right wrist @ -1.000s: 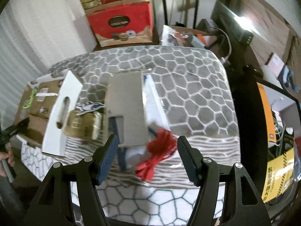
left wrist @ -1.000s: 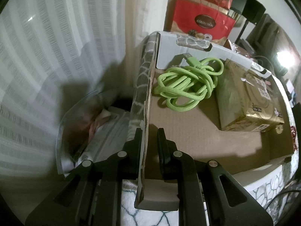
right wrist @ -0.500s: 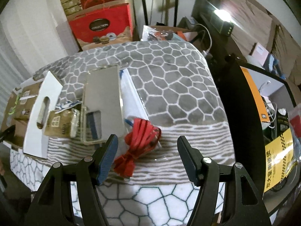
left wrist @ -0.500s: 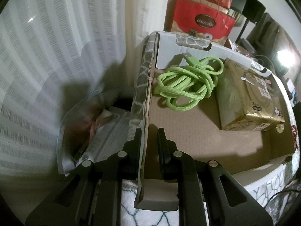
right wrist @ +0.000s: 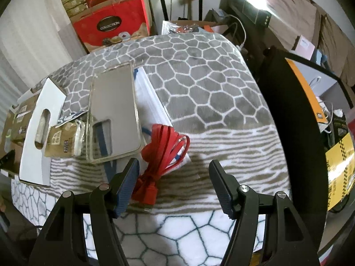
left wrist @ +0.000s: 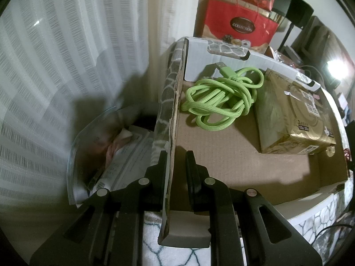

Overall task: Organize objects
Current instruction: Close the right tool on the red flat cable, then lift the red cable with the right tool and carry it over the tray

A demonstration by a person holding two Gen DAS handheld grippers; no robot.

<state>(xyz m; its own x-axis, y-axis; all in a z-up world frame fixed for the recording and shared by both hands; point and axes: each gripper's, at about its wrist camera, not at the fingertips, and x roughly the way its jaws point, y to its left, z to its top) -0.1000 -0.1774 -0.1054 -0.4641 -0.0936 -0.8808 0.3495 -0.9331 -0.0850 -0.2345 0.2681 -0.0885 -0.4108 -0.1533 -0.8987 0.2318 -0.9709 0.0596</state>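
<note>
Left gripper (left wrist: 176,166): pinched shut on side wall of cardboard box (left wrist: 172,119); likely steadying box for loading.
Box contents: green braided cable (left wrist: 221,102) coiled at back, gold tissue pack (left wrist: 295,115) beside it; front floor bare.
Right gripper (right wrist: 174,177): jaws wide, empty, poised over red flat cable (right wrist: 165,148).
Red cable: on patterned blanket (right wrist: 199,84), just beside clear phone case (right wrist: 114,113); probably next pick.
Risk: loose loops slipping from pinch.
</note>
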